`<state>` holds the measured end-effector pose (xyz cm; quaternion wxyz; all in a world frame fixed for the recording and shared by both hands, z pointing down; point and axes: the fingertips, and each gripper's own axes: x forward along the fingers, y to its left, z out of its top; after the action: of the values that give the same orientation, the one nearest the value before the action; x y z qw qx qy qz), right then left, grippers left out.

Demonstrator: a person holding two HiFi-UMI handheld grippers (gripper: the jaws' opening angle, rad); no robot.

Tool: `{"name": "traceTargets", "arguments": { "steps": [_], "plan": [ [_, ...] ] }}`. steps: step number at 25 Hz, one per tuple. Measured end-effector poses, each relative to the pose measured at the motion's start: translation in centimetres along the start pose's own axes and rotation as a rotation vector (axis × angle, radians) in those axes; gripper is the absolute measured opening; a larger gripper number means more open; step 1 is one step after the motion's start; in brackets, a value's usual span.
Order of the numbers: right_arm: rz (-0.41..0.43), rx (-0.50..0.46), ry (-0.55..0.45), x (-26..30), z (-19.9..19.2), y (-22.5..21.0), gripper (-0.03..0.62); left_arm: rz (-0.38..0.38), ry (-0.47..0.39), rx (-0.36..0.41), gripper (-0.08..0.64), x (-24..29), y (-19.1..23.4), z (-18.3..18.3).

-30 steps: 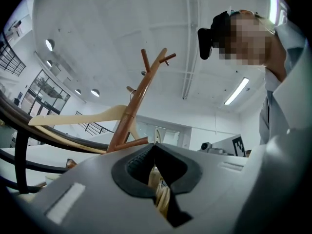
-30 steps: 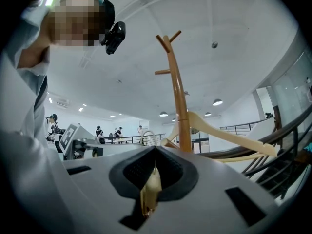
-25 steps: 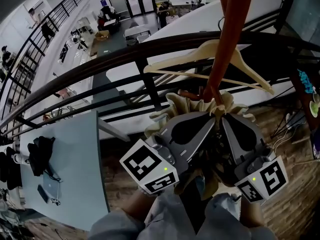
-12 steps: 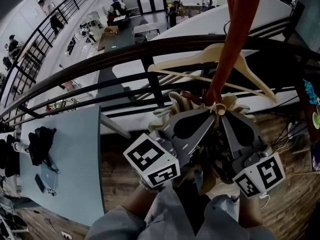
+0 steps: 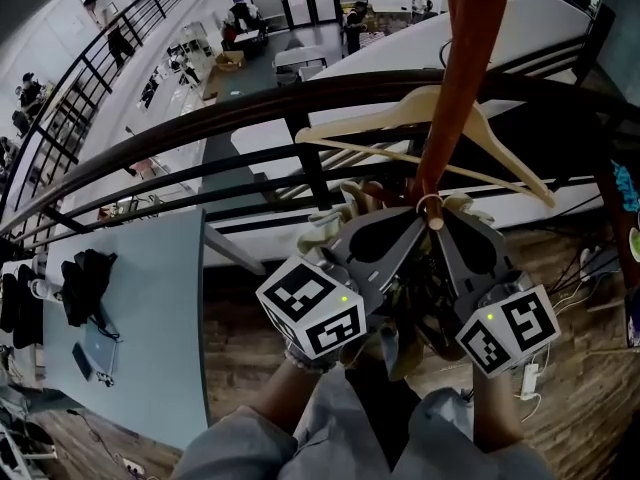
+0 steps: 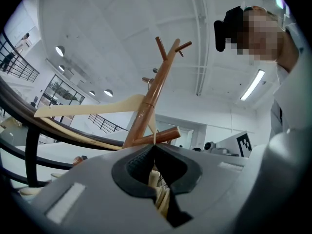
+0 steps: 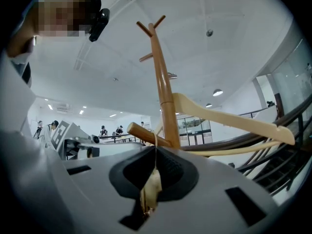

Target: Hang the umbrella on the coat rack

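Observation:
A beige folded umbrella hangs bunched between my two grippers, just under a low peg of the orange-brown coat rack. My left gripper and right gripper meet tip to tip at that peg, both shut on the umbrella. In the left gripper view the left gripper pinches cream fabric, and a thin cord runs up to the peg. The right gripper pinches a fabric fold whose cord reaches the peg. I cannot tell whether the cord loops over the peg.
A cream wooden hanger hangs on the rack above the grippers. A black railing runs behind the rack, with an open hall and people below. A grey table with a dark bag stands at left. Cables and a power strip lie at right.
Both grippers have risen a little with the umbrella, closing in under the peg. Their hold on the umbrella looks the same.

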<state>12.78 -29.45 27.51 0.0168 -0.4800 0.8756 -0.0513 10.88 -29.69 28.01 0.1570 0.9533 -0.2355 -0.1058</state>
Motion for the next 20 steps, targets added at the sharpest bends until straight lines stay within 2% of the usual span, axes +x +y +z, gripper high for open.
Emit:
{"name": "traceTargets", "arguments": {
  "steps": [10,16,20],
  "plan": [
    [-0.032,0.033,0.019,1.3,-1.4,-1.3,0.005,0.010,0.034,-0.009,0.011,1.1,1.4,-1.2],
    [-0.042,0.006,0.030,1.7,-1.8,-1.6,0.005,-0.004,0.031,-0.029,0.011,1.2,2.0,-1.4],
    [-0.030,-0.019,0.039,1.7,-1.8,-1.4,0.005,0.000,0.033,-0.001,0.011,1.2,2.1,-1.3]
  ]
}}
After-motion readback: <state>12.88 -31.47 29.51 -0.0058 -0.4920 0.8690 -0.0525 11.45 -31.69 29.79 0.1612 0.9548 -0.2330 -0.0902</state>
